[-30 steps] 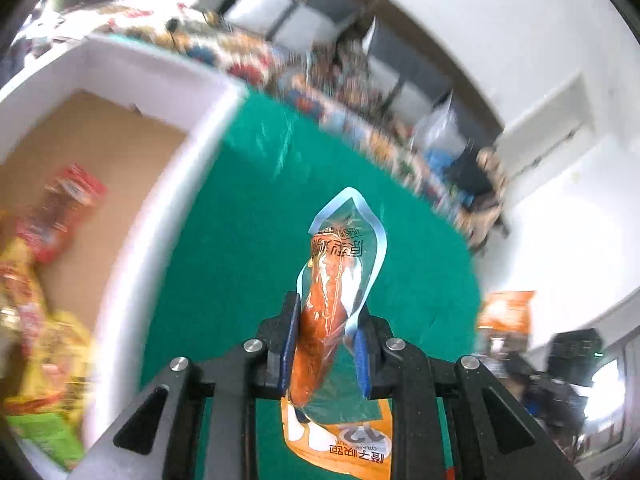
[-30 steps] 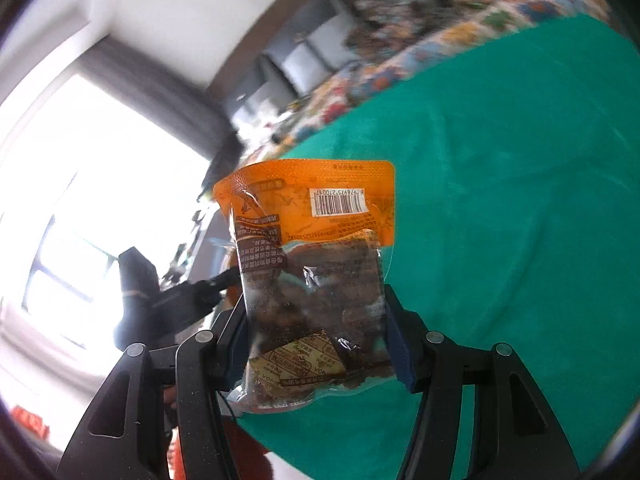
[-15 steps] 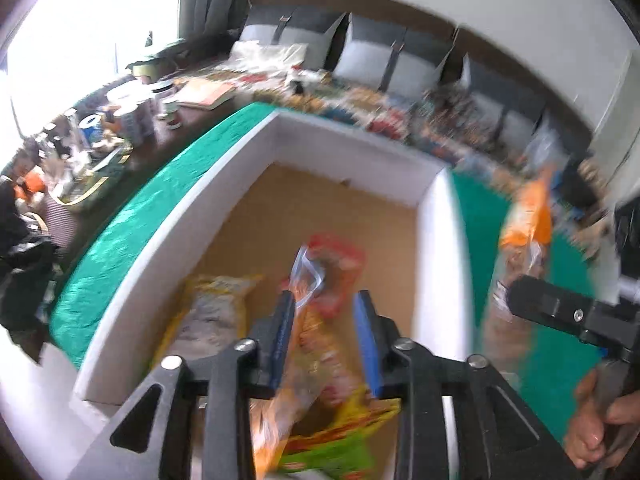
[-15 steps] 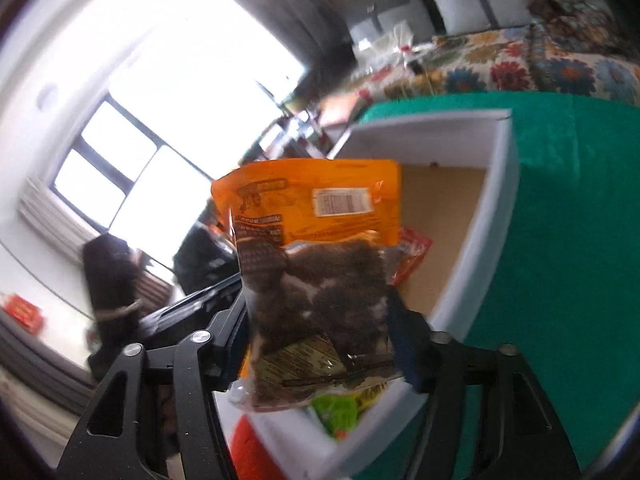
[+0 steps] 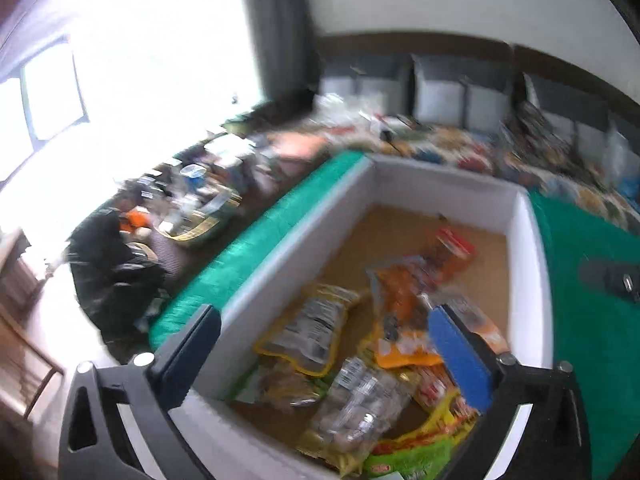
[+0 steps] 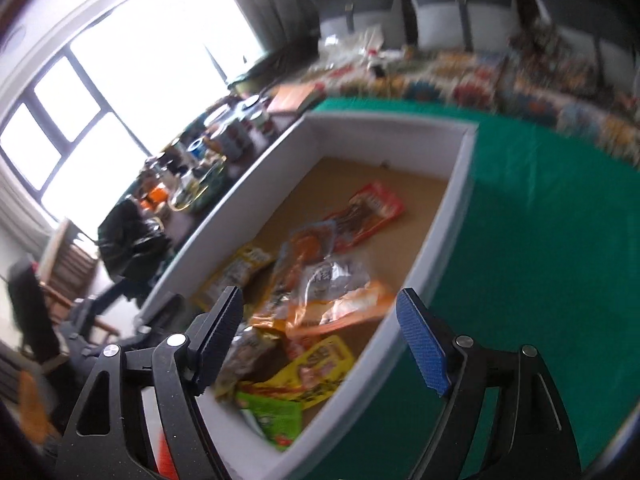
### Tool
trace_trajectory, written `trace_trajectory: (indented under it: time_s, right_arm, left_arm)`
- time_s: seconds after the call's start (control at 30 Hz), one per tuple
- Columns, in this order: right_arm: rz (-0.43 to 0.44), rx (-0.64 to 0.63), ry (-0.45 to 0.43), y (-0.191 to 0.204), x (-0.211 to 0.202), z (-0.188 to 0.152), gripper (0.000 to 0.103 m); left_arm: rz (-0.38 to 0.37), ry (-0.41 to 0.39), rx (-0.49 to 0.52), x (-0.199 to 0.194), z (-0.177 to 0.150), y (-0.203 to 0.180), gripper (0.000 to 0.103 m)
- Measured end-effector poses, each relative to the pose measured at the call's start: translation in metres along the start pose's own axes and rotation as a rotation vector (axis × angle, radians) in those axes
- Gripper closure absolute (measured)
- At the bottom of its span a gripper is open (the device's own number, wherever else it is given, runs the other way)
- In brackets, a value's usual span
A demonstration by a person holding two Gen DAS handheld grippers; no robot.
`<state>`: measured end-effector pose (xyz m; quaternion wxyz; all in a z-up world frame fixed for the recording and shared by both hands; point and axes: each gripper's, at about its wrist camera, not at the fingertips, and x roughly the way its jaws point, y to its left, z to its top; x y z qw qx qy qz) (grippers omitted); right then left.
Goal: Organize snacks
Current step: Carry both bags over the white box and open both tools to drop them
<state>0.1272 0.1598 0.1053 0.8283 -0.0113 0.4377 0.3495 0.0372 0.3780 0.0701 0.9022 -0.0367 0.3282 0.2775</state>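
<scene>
A white box (image 5: 304, 236) with a brown floor stands on the green table; it also shows in the right wrist view (image 6: 448, 208). Several snack packets lie in it: an orange packet (image 5: 400, 312), a red one (image 6: 372, 208), a yellow-edged one (image 5: 312, 328) and the orange-topped bag (image 6: 340, 296). My left gripper (image 5: 324, 344) is open and empty above the box's near end. My right gripper (image 6: 320, 328) is open and empty above the box's near right corner.
The green tablecloth (image 6: 540, 240) spreads to the right of the box. A cluttered side table (image 5: 192, 200) with cans and a basket stands to the left. A sofa with grey cushions (image 5: 440, 96) runs along the back wall.
Both grippers have opened and let go of their packets, which now lie in the box. Both grippers have swung from over the green cloth to over the box.
</scene>
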Motion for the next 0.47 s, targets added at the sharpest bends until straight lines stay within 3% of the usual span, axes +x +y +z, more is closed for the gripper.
trace_trajectory:
  time_s: [0.1, 0.27, 0.4, 0.47]
  right_arm:
    - [-0.078, -0.039, -0.004, 0.007, -0.014, -0.008, 0.019]
    - [-0.119, -0.058, 0.010, 0.022, -0.015, -0.012, 0.019]
    - [-0.144, -0.065, 0.028, 0.028, -0.020, -0.019, 0.019]
    - [-0.145, -0.064, 0.035, 0.032, -0.021, -0.022, 0.019]
  left_arm:
    - [0.035, -0.026, -0.031, -0.011, -0.001, 0.003, 0.000]
    - [-0.061, 0.065, -0.016, -0.011, 0.001, 0.001, 0.000]
    - [-0.072, 0.197, -0.027, -0.002, -0.003, 0.000, 0.000]
    - [-0.050, 0.209, -0.041, 0.000, -0.006, 0.003, 0.000]
